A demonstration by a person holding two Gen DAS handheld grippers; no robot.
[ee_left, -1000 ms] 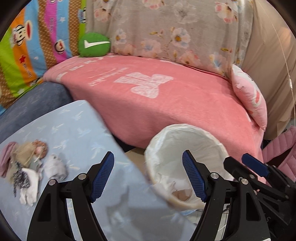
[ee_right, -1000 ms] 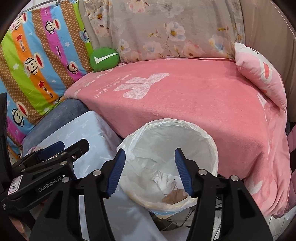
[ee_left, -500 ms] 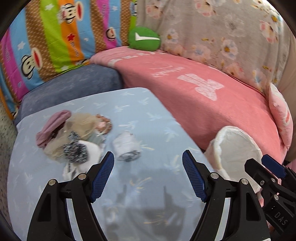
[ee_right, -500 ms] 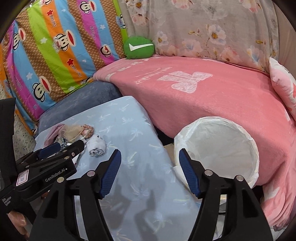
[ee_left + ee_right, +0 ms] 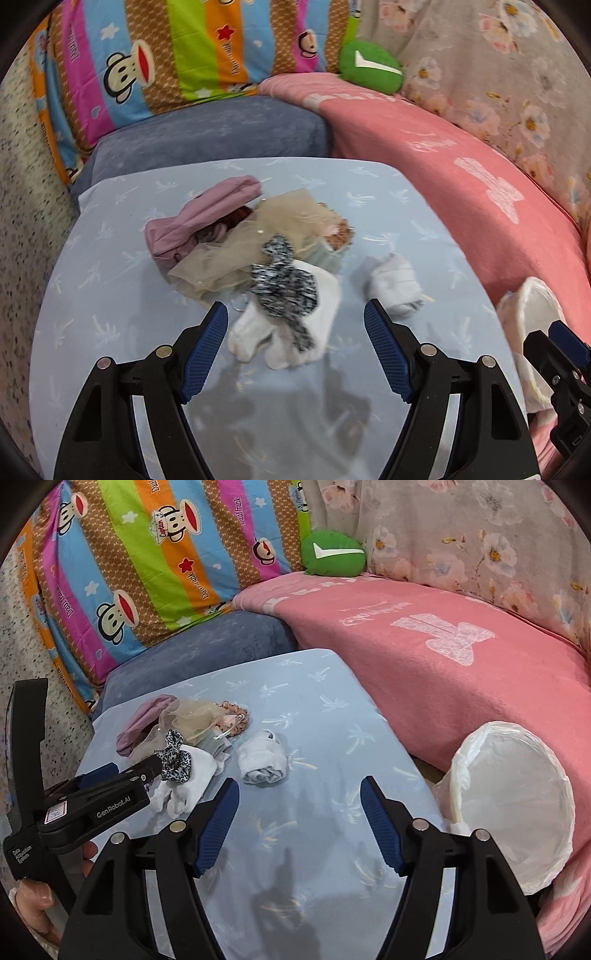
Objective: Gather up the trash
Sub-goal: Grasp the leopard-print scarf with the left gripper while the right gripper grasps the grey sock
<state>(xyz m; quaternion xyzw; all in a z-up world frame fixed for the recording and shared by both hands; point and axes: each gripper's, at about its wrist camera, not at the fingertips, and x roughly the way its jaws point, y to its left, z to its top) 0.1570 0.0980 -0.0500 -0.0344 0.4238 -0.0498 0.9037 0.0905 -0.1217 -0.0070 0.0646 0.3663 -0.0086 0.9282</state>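
Trash bin (image 5: 517,812), white-lined, contents hidden, beside table (image 5: 314,830); left gripper (image 5: 295,332) and right gripper (image 5: 299,805) spread, empty.

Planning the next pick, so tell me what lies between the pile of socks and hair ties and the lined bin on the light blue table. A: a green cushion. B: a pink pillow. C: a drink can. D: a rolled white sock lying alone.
D: a rolled white sock lies alone on the table, right of the pile and left of the bin.
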